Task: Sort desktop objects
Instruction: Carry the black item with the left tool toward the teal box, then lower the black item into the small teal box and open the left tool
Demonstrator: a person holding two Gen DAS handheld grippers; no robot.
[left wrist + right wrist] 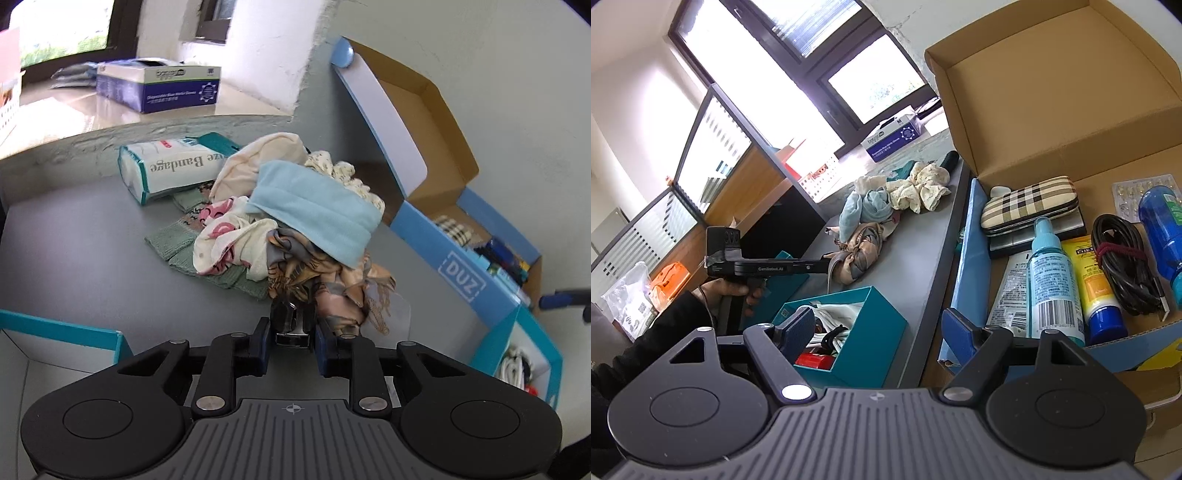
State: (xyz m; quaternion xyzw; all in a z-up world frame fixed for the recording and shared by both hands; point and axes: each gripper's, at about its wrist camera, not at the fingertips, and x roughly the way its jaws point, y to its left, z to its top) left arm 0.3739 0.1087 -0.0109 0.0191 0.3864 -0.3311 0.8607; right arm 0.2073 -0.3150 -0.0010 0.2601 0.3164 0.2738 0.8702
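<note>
Nearest the left wrist camera, the left gripper [292,338] has its jaws pinching a small black and chrome object [291,323], too hidden to identify, at the near edge of the clothes pile [280,218] on the grey worktop [81,258]. The pile lies mid-worktop: a light blue cloth [317,210] on top, a tan patterned scarf [332,284] touching the jaws, a pink-and-white cloth [225,236] and green knit [184,251] to the left. A gauze bandage pack [166,170] sits just beyond the pile, far left. To the right stands the open blue DUZ box [458,273], lid raised.

In the right wrist view, the right gripper [882,328] hovers with jaws spread wide, holding nothing, between a teal box [871,325] on the left and the DUZ box wall. Inside the DUZ box lie a plaid case [1030,203], spray bottle [1052,273], yellow tube [1097,284], black cable [1123,262] and blue bottle [1163,225]. The left hand [735,291] holds its gripper level, pointing at the scarf.
</note>
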